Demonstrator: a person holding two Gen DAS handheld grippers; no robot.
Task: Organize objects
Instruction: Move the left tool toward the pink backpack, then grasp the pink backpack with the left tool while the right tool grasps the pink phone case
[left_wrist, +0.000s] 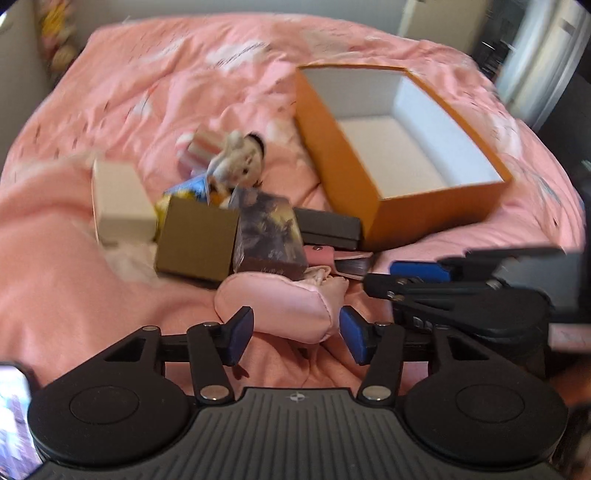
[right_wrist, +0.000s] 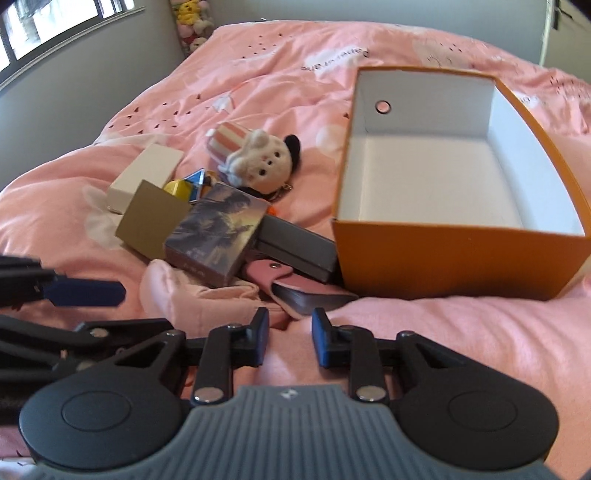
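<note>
Two black plastic grippers are seen, both built alike. On the left gripper (left_wrist: 297, 338) two round black discs are set at the sides of a grey ribbed plate, which is marked with a small white cross-shaped emblem. Black link arms are joined by silver round rivets, and triangular holes are cut in the outer arms. The fingers (left_wrist: 239, 340) are covered with dark blue pads. The same grey ribbed plate, discs, rivets and blue pads (right_wrist: 320, 342) are shown on the right gripper (right_wrist: 290, 341).
</note>
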